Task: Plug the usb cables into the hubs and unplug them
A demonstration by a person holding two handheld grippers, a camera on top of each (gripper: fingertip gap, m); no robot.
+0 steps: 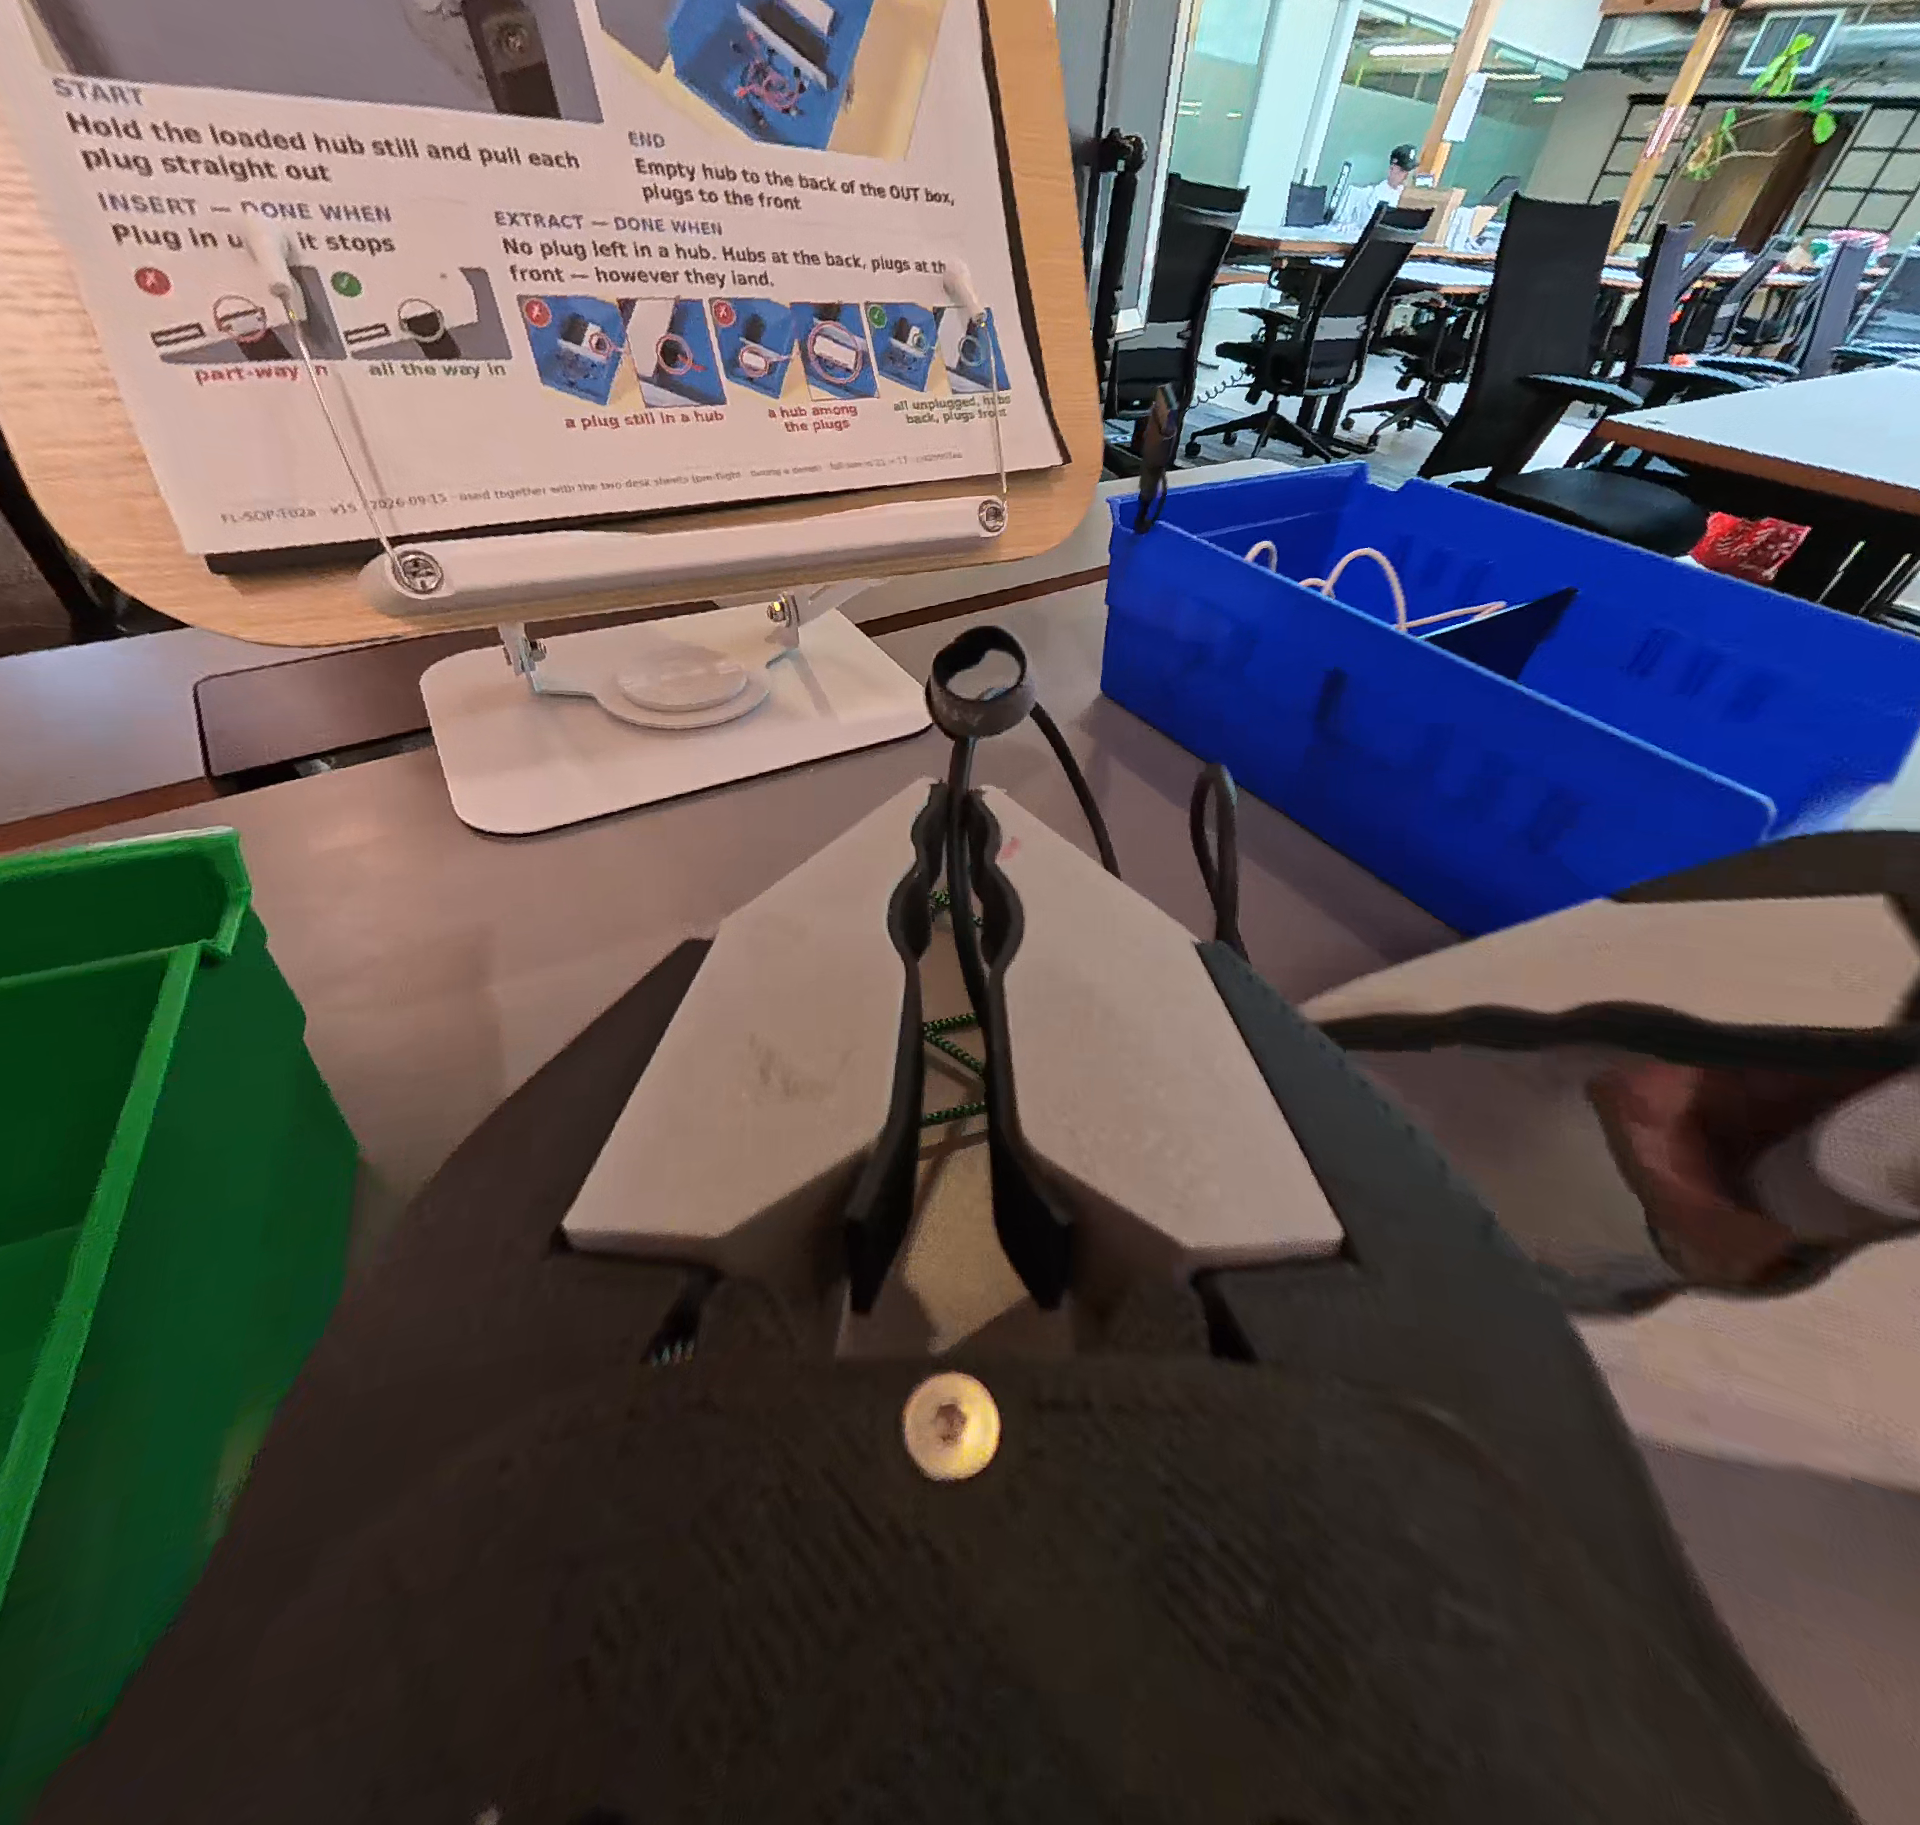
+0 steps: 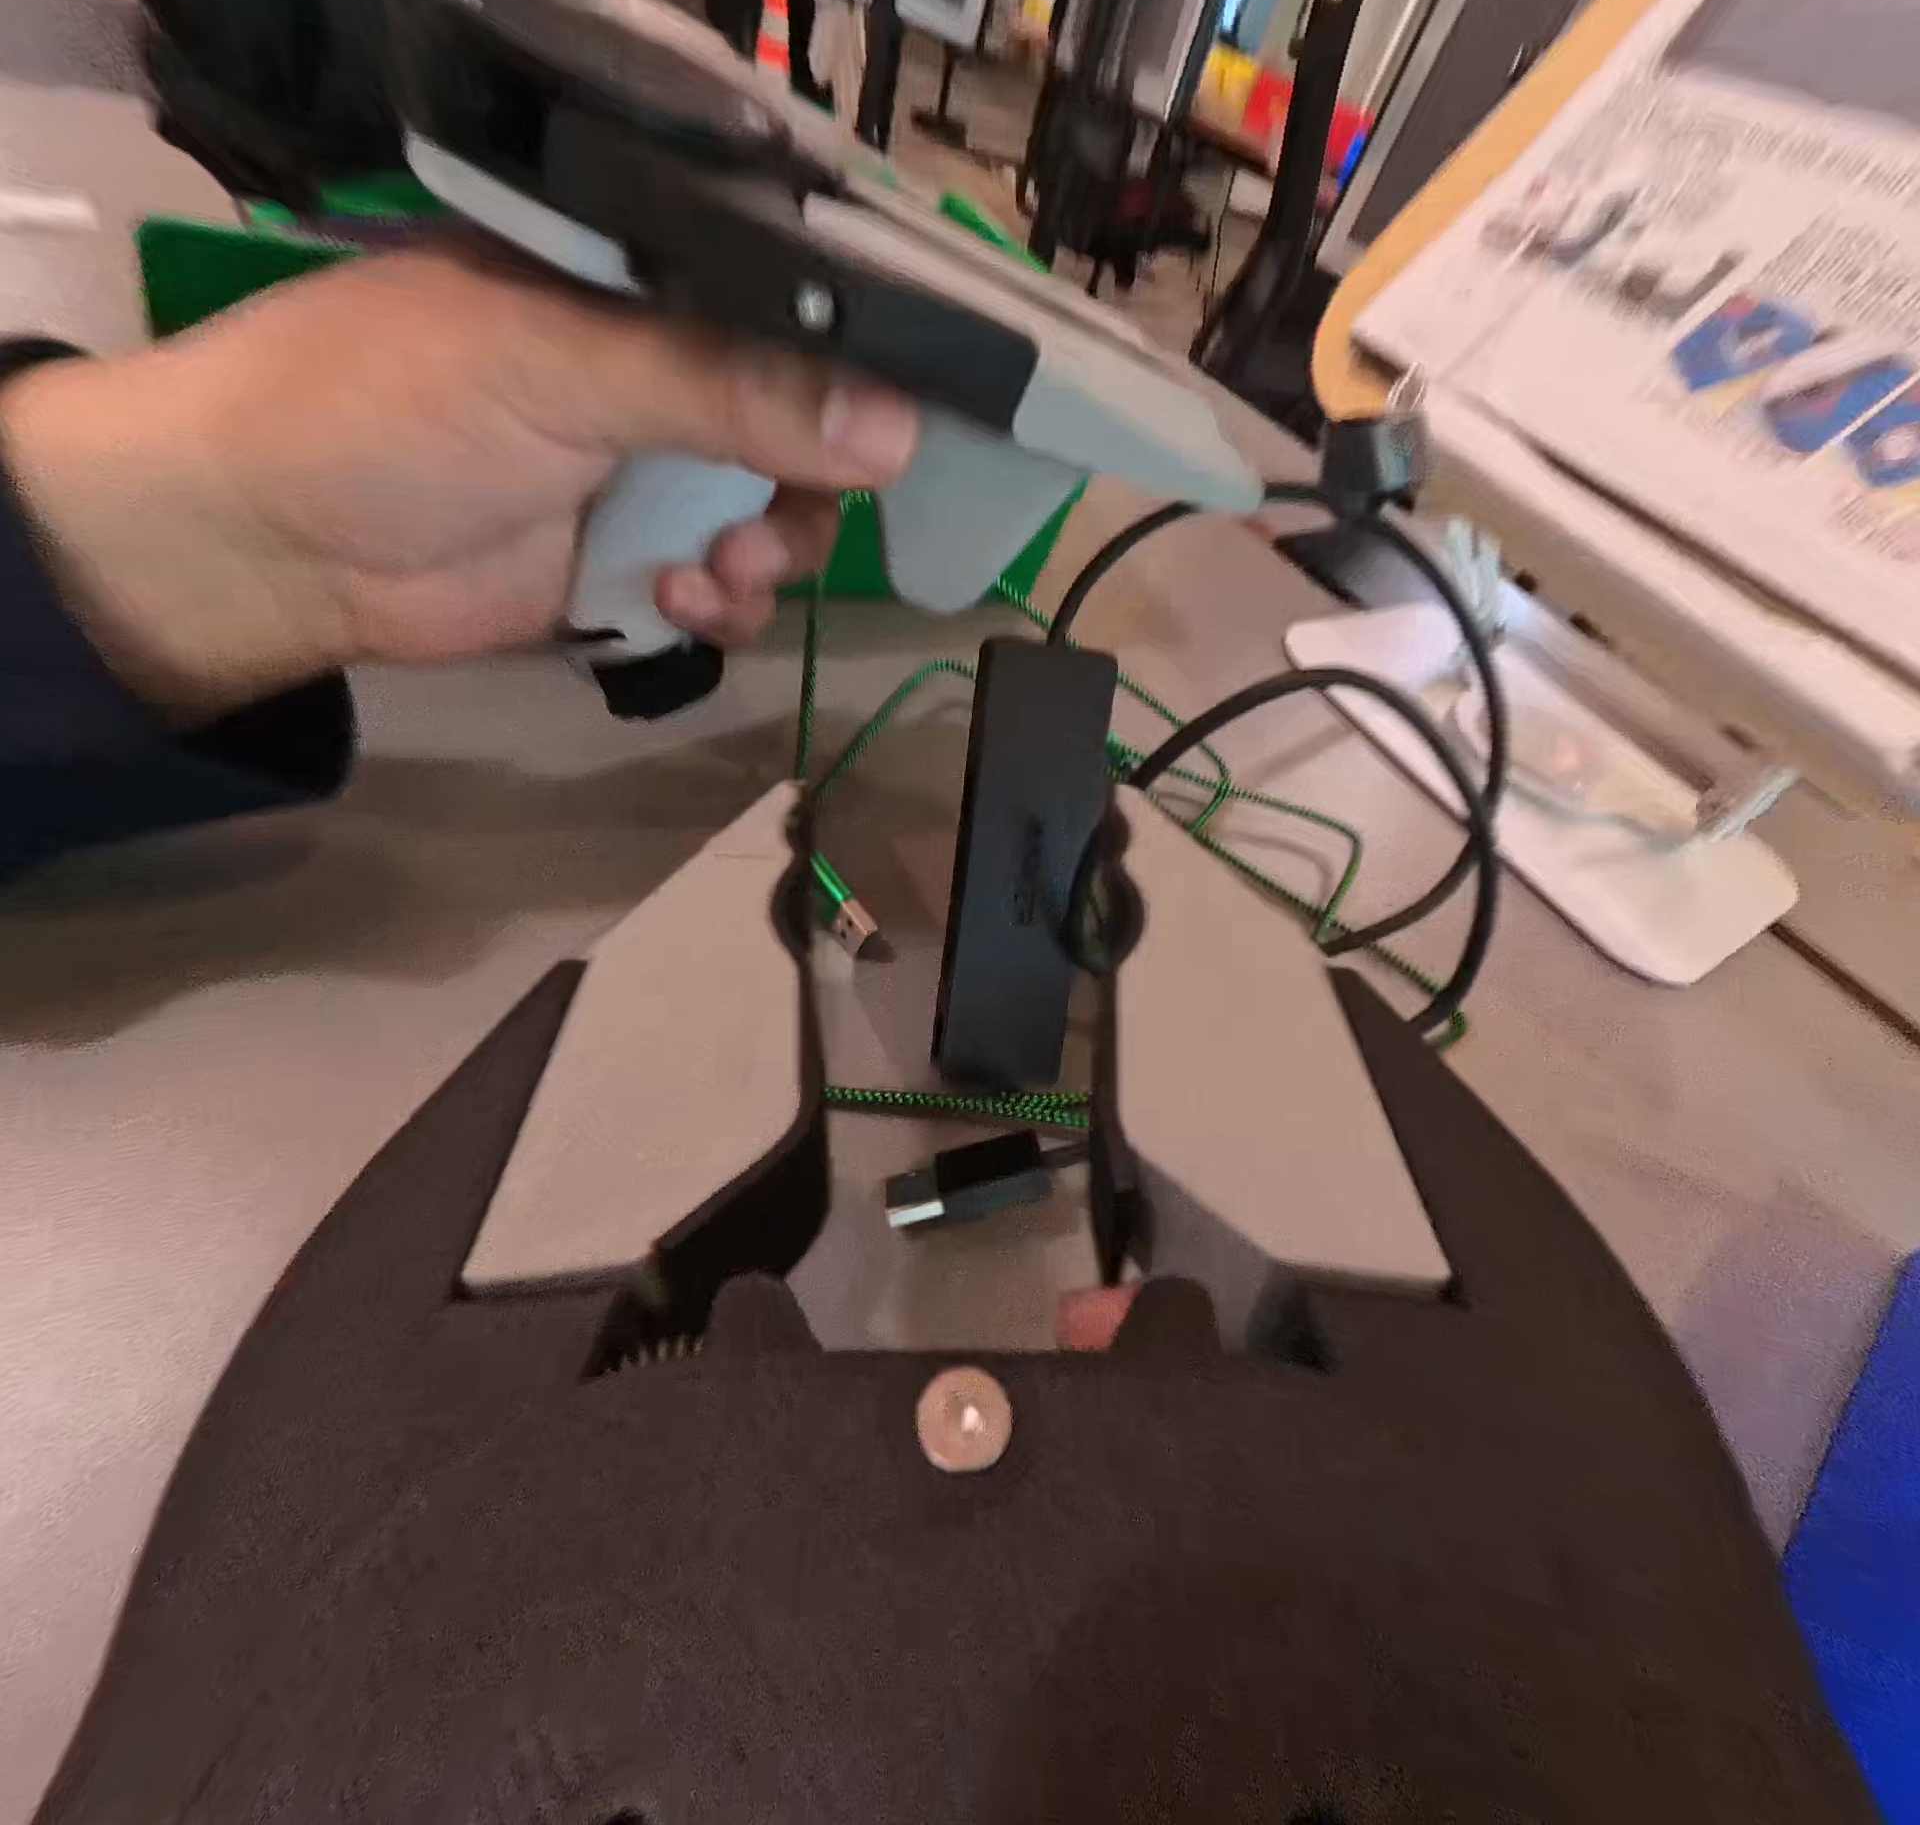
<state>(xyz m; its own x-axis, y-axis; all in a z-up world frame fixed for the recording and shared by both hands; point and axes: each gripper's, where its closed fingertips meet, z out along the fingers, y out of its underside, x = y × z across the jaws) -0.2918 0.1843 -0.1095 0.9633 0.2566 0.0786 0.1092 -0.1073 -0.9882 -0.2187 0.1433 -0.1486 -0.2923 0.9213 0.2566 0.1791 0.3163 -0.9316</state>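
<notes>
Left gripper (image 1: 961, 819) is pressed together on a thin black cable (image 1: 966, 767), whose plug end with a strap loop (image 1: 977, 684) sticks up just past the tips; beyond it stand a blue bin (image 1: 1455, 736) with pale cables inside, a green bin (image 1: 125, 1100) at the left, and an instruction sheet on a stand (image 1: 675, 726). From the right wrist view, the right gripper (image 2: 956, 861) is spread, its fingers either side of a black hub (image 2: 1023, 840) lying on the table (image 2: 260, 1100), with one finger seemingly touching the hub's side. A green braided cable (image 2: 1247, 819) loops around the hub, its plug (image 2: 852, 928) free beside it, and a black plug (image 2: 966, 1183) lies loose nearer the camera. A hand (image 2: 416, 466) holds the left gripper up above the hub. I'd say the hub needs pinning first: close squarely on its long sides, keep it flat, then bring a plug in line with a port and push straight until it seats.
</notes>
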